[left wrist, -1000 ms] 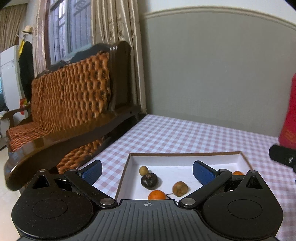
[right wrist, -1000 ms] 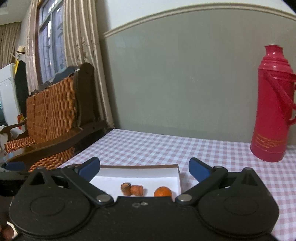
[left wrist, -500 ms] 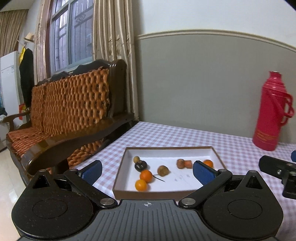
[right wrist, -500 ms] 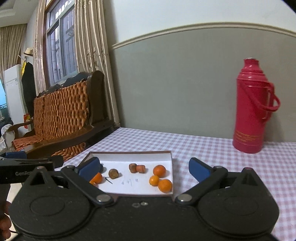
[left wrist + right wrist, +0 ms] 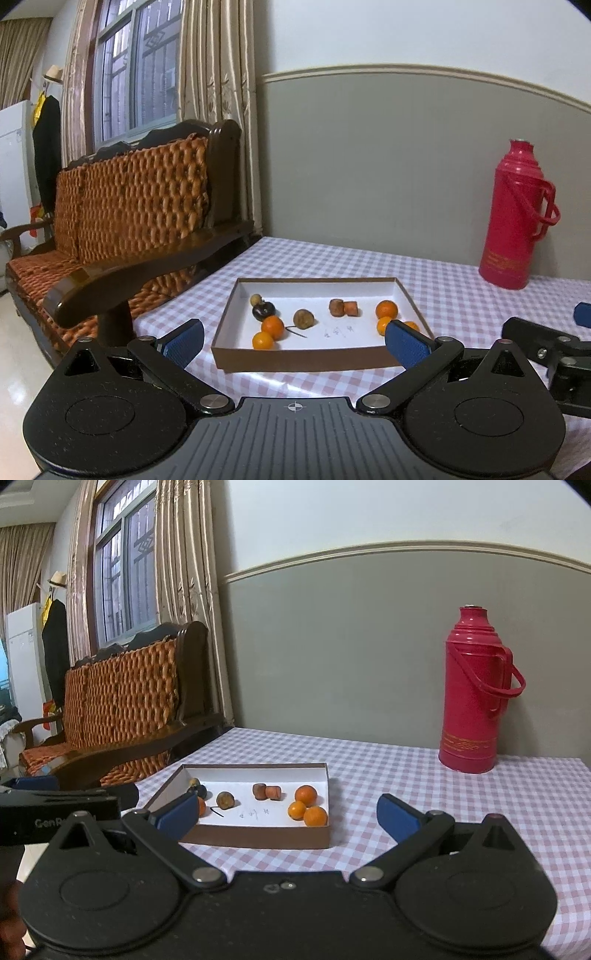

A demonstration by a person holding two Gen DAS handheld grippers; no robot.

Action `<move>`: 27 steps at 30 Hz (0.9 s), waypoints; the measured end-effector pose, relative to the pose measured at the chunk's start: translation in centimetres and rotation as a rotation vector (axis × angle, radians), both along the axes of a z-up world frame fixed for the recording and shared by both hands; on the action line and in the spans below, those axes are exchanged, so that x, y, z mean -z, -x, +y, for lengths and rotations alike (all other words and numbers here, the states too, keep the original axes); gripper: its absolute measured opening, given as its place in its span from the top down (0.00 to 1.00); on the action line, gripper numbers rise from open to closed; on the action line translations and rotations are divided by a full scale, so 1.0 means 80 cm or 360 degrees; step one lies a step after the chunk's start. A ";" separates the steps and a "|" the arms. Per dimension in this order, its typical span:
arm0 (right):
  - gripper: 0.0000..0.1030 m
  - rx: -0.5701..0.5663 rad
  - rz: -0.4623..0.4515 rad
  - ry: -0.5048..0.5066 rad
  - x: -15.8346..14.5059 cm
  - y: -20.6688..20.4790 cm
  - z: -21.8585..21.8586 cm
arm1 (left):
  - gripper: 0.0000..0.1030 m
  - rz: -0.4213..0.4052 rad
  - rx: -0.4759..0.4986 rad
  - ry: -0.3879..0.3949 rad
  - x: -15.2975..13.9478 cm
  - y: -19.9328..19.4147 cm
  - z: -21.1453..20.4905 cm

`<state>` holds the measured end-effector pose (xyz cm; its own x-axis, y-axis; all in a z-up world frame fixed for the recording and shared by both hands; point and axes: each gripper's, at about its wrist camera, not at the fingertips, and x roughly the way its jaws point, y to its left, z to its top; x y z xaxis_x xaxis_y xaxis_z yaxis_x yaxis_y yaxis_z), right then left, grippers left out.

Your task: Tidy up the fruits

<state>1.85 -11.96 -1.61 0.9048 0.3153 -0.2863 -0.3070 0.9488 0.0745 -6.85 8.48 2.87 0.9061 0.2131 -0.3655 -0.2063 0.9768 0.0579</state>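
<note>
both tools [image 5: 294, 339] [image 5: 287, 814] gape wide, empty; shallow cardboard tray [image 5: 258, 836] holds round oranges [image 5: 306, 795] at 3 o'clock; checked bench [image 5: 461, 794].

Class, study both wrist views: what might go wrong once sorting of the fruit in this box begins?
1. The three oranges touch; gripping one may send the others rolling.
2. The shallow box is light-looking; a nudge might slide it.
3. The right gripper sits close beside the left gripper; they might collide.

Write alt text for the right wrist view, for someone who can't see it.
A shallow brown box on a checked tablecloth holds small oranges and darker fruits, framed by the open, empty right claw. A red thermos stands far right; a wooden sofa sits left.
</note>
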 end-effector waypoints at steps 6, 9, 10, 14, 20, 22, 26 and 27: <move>0.06 0.0019 0.0026 -0.0033 0.009 0.001 0.000 | 0.00 -0.0017 0.0000 -0.0044 -0.001 0.002 -0.004; 0.06 0.0017 0.0018 -0.0016 0.011 0.005 0.003 | 0.00 -0.0016 0.0012 -0.0044 -0.001 -0.001 -0.004; 0.06 0.0016 0.0016 -0.0012 0.011 0.006 0.004 | 0.00 -0.0012 0.0017 -0.0045 -0.001 -0.001 -0.004; 0.06 0.0016 0.0017 -0.0007 0.011 0.006 0.006 | 0.00 0.0006 0.0034 -0.0036 0.000 -0.005 -0.006; 0.06 0.0023 0.0020 -0.0009 0.011 0.004 0.004 | 0.00 0.0025 0.0072 -0.0034 0.004 -0.010 -0.008; 0.06 0.0029 0.0021 -0.0007 0.012 0.003 0.004 | 0.00 0.0021 0.0073 -0.0028 0.004 -0.010 -0.009; 0.06 0.0048 0.0021 0.0005 0.013 0.002 0.004 | 0.00 0.0024 0.0067 -0.0036 0.006 -0.011 -0.010; 0.06 0.0054 0.0022 0.0007 0.013 0.001 0.004 | 0.00 0.0023 0.0063 -0.0037 0.007 -0.010 -0.010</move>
<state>1.77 -11.67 -2.62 0.9108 0.2835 -0.3002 -0.2739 0.9589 0.0747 -6.01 7.67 2.34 0.9086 0.1861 -0.3740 -0.1668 0.9824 0.0836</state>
